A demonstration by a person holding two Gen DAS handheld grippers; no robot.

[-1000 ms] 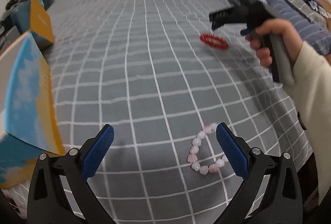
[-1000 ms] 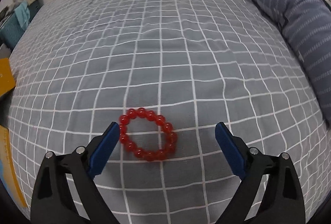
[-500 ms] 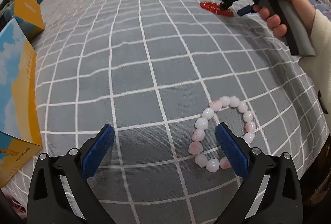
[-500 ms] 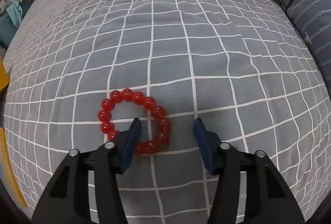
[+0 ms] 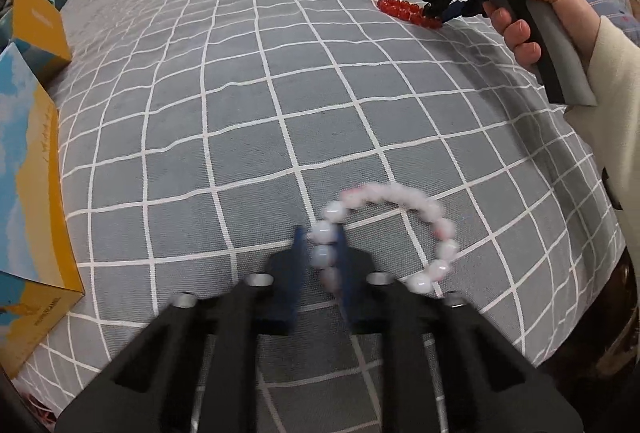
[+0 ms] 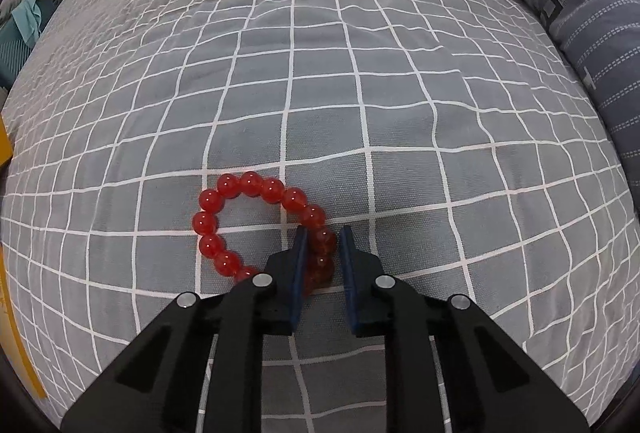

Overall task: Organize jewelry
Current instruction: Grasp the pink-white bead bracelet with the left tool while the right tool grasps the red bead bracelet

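Left hand-held gripper [image 5: 322, 253]: blue pads have just been closing and now pinch the left side of the pale pink bead bracelet [image 5: 394, 233], a few beads caught between them; this part of the view is blurred. The rest of that loop lies to the right of the pads on the grey checked bedspread [image 5: 240, 93].

Right hand-held gripper [image 6: 322, 253]: jaws have likewise just been closing, and they now clamp the right side of the red bead bracelet [image 6: 240, 221], which lies flat on the bedspread, its loop reaching out to the left. A hand [image 5: 528, 13] in a cream sleeve [image 5: 608, 105] grips its handle.

Blue-and-yellow cardboard box [image 5: 28, 193] stands at the bed's left edge. Striped blue bolster [image 6: 580, 13] runs along the right side.
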